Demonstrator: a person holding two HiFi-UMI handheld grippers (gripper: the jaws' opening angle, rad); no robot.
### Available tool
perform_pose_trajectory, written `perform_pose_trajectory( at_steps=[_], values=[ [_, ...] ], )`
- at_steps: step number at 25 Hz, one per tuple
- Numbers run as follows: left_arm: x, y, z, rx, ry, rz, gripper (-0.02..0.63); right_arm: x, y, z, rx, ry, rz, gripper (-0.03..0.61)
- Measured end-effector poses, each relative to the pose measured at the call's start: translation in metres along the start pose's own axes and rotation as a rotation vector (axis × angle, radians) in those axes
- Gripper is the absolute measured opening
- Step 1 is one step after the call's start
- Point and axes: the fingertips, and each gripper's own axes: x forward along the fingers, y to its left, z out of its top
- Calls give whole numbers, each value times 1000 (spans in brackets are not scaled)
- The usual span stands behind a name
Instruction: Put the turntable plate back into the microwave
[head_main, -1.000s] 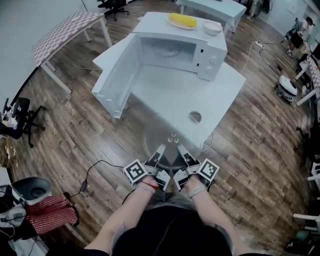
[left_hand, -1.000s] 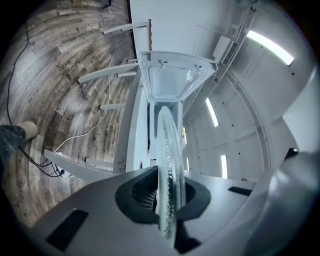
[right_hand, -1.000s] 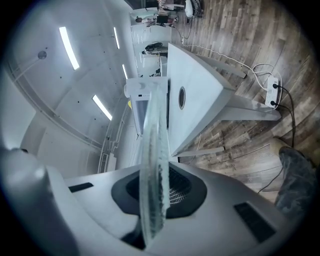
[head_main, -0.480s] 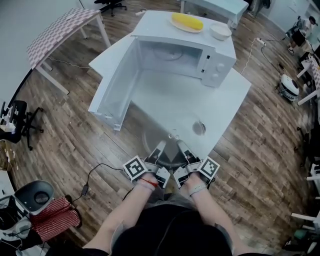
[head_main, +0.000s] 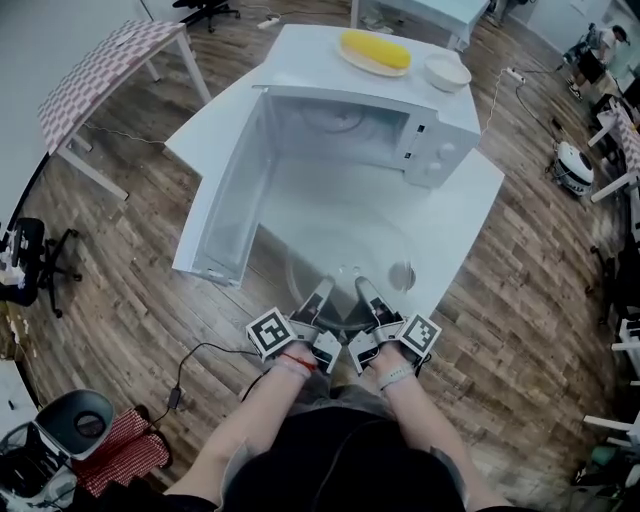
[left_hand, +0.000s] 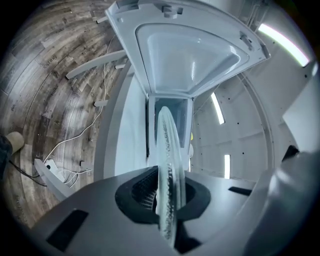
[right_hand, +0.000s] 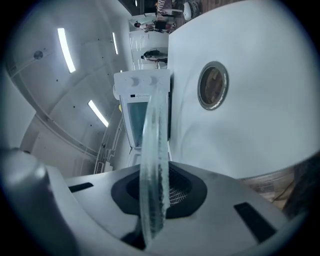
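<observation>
The clear glass turntable plate (head_main: 345, 262) hangs level over the white table's (head_main: 470, 205) near edge, in front of the microwave (head_main: 440, 125). The microwave's door (head_main: 228, 205) is swung wide open to the left, and its cavity (head_main: 335, 125) faces me. My left gripper (head_main: 318, 296) and right gripper (head_main: 366, 293) sit side by side, each shut on the plate's near rim. In the left gripper view the plate (left_hand: 167, 160) runs edge-on between the jaws of the left gripper (left_hand: 167, 200). The right gripper view shows the plate (right_hand: 152, 160) the same way in the right gripper (right_hand: 155, 200).
A yellow item on a plate (head_main: 373, 50) and a white bowl (head_main: 447, 72) rest on top of the microwave. A round cable hole (head_main: 402, 275) is in the table by the plate's right edge. A checked-cloth table (head_main: 100, 70) stands at left, and a cable (head_main: 200, 360) lies on the wooden floor.
Both grippers have carried the plate forward, from beyond the table's near edge to over it, closer to the open microwave. The grip on the plate is unchanged.
</observation>
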Motion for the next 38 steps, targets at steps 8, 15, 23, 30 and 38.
perform_pose_trajectory(
  at_steps=[8,15,23,30,38],
  values=[
    [30,7,24,12,50,34,31,30,1,18,3,-45,-15,40],
    [44,4,54,23,38,23,31,63,4,19,-8,-35,-11,40],
    [52,7,63,16,18,26,31,77,1,22,6,-18,0,40],
    [62,5,59,-6,-16,11,31,80,0,33,12,13,2,40],
    [76,8,57,-15,-78,4,31,89,-1,48,3,70,6,40]
  ],
)
